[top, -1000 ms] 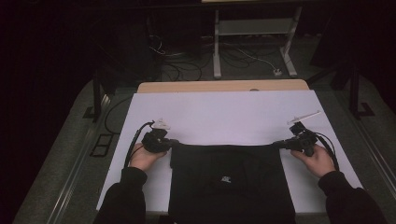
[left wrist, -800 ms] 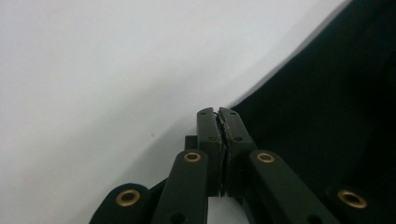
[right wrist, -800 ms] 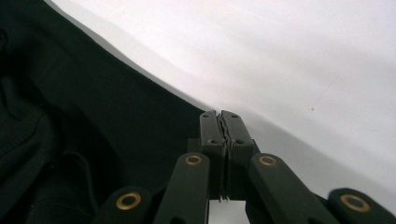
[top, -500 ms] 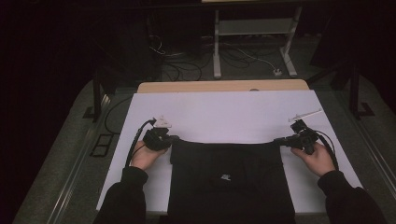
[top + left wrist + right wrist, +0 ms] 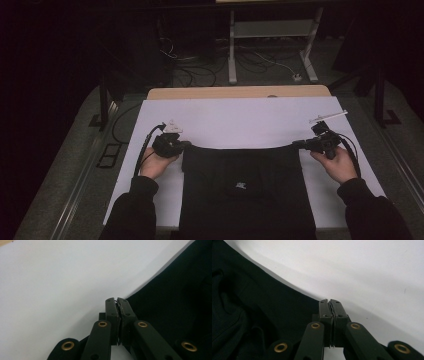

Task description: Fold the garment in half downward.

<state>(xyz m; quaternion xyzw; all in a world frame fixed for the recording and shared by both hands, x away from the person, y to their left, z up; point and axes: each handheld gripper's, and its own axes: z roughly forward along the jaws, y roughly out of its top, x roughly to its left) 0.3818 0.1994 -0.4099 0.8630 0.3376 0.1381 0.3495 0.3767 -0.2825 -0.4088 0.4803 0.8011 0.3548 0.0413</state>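
Our bench (image 5: 240, 112) carried a black garment (image 5: 245, 190) spread flat between our grippers. We kept the left gripper (image 5: 116, 300) and the right gripper (image 5: 329, 301) each clamped on a far corner, pulling its edge taut, probably for folding.

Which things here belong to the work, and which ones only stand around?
In the work: black garment, left gripper and right gripper, each shut on a far corner of it; white table cover beneath.

Standing around: floor cables, metal stand.
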